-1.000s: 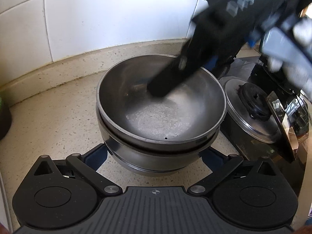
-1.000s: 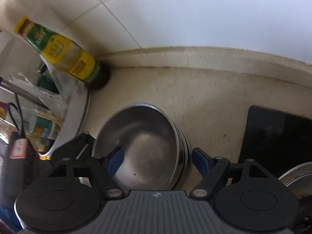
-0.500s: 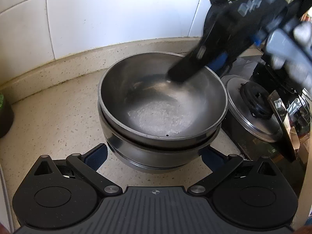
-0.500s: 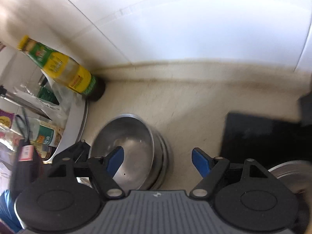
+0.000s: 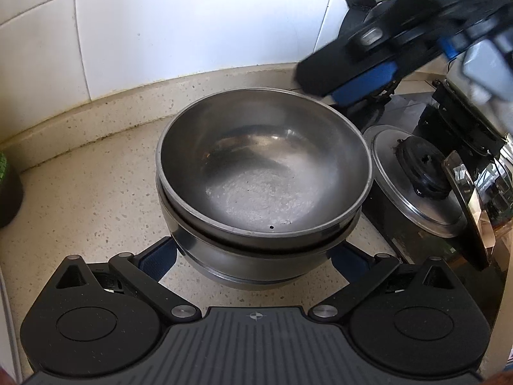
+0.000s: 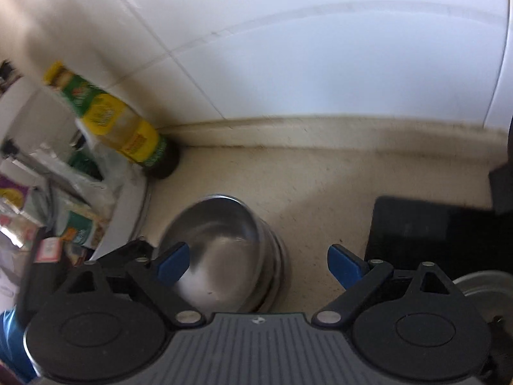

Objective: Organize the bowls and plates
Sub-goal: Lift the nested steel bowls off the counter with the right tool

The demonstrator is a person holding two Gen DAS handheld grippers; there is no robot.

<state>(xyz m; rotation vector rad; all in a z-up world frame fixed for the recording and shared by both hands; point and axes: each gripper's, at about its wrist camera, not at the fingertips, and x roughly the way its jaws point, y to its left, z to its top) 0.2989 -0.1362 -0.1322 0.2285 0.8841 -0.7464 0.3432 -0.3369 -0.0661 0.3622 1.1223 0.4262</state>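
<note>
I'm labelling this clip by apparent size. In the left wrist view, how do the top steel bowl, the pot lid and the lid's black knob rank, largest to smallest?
1. Top steel bowl, by far the largest, though it is also nearest the camera.
2. Pot lid, partly cut off by the bowl's rim.
3. Black knob, sitting on the lid.

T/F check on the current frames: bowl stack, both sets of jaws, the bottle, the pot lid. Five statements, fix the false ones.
1. The top steel bowl is nested in another bowl. True.
2. The right gripper holds the bowl. False: its jaws stand open, above the stack and holding nothing.
3. The left gripper has its jaws open, one on each side of the stack's base. True.
4. The yellow-labelled bottle lies flat on the counter. False: it stands on its base by the wall.
5. The pot lid is on the bowl stack. False: it sits beside the stack.
</note>
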